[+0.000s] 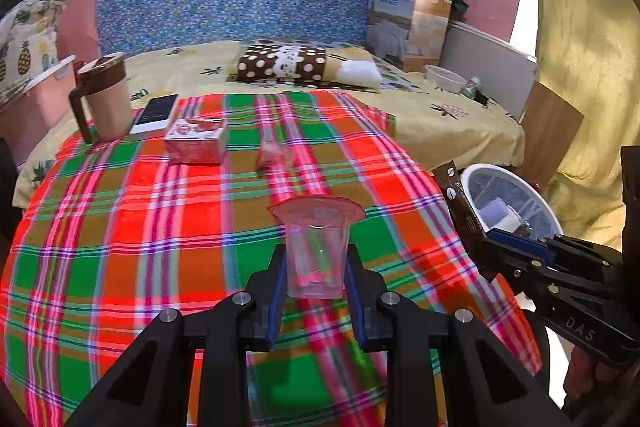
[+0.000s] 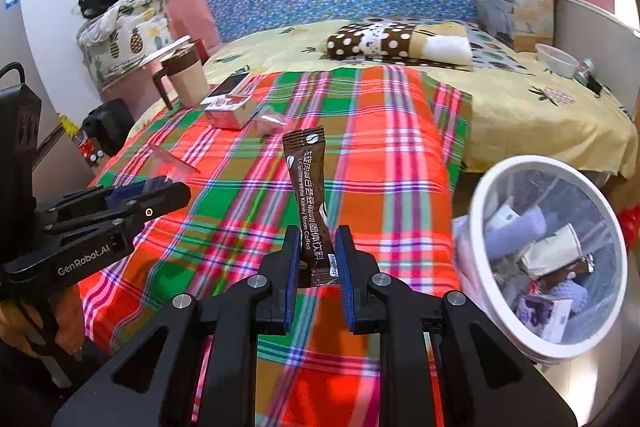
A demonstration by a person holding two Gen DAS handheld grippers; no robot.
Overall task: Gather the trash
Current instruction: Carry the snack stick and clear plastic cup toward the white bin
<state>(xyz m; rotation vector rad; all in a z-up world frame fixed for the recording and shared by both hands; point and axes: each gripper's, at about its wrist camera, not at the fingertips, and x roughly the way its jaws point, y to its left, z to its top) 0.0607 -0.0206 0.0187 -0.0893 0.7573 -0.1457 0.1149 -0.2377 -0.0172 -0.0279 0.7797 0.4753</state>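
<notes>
Both pieces of rubbish are off the bed and in the air, so this looks like the carrying step: trash in hand, the bin not yet reached. The left hand-held gripper (image 1: 316,269) is clamped on a clear, thin-walled plastic cup (image 1: 316,247), its blue pads pressing the lower walls; the cup stands upright with a pink film lid flaring over its rim, and it looks flimsy enough to buckle under a harder squeeze. The right hand-held gripper (image 2: 318,259) pinches the bottom end of a slim brown foil coffee sachet (image 2: 306,203), which stands up stiff and glossy between the jaws.

Below them lies a bright red, green and orange plaid blanket (image 1: 160,227), soft and slightly rumpled, spread over the yellow-sheeted bed. A round white-rimmed waste bin (image 2: 478,227) with a clear liner sits beside the bed on the right, already holding crumpled paper and small cartons.

To my eye, the next move calls for swinging each gripper over that rim and releasing, sachet first since it is nearer. A pink crumpled wrapper (image 1: 272,155) and a small pink-and-white carton (image 1: 196,143) remain on the blanket.
</notes>
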